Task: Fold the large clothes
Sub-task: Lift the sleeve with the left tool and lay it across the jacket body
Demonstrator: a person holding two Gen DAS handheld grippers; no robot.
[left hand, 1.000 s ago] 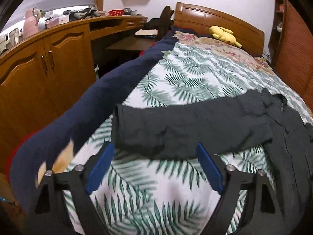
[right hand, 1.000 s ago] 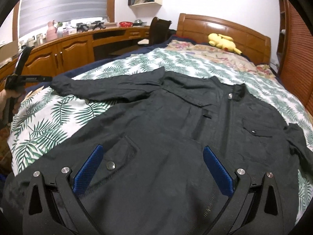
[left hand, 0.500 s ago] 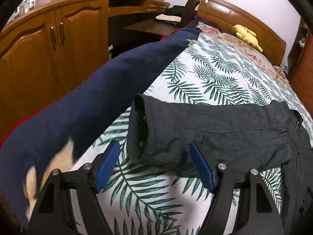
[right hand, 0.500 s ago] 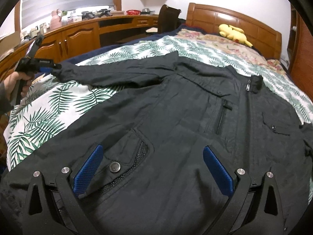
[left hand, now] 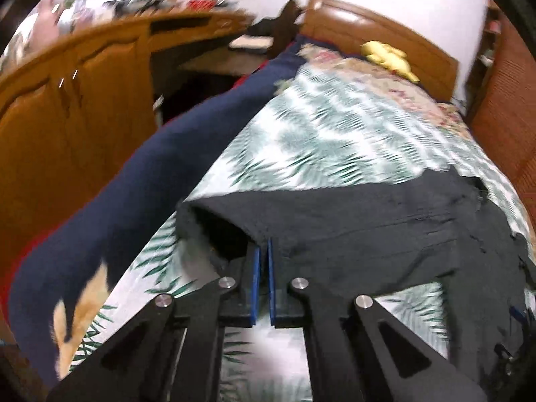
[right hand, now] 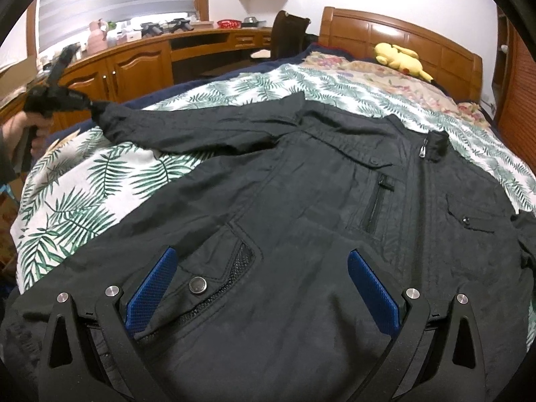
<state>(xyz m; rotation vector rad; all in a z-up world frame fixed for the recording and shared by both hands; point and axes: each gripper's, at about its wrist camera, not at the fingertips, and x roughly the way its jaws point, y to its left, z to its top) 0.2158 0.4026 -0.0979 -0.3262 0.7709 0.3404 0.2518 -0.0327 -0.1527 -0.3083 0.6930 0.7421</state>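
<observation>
A large black jacket (right hand: 301,201) lies face up on the bed, zipped, with one sleeve (left hand: 335,227) stretched out toward the bed's left side. My left gripper (left hand: 263,251) has its blue pads closing together on the cuff edge of that sleeve, and the cloth is pinched at the tips. In the right wrist view the same left gripper (right hand: 90,104) holds the cuff a little above the bedspread, with a person's hand (right hand: 33,130) on its grip. My right gripper (right hand: 261,268) hovers open over the jacket's lower front by the snap pocket, its pads wide apart and not pressing the cloth.
A leaf-print bedspread (right hand: 83,184) covers the bed, with a navy blanket (left hand: 134,184) along its left edge. Wooden cabinets (left hand: 67,117) and a desk stand close on the left. A yellow plush toy (right hand: 398,57) rests by the headboard (right hand: 385,30).
My left gripper moved in over the sleeve cuff, shut on it and lifted it slightly. The right gripper stayed open over the jacket's lower front.
</observation>
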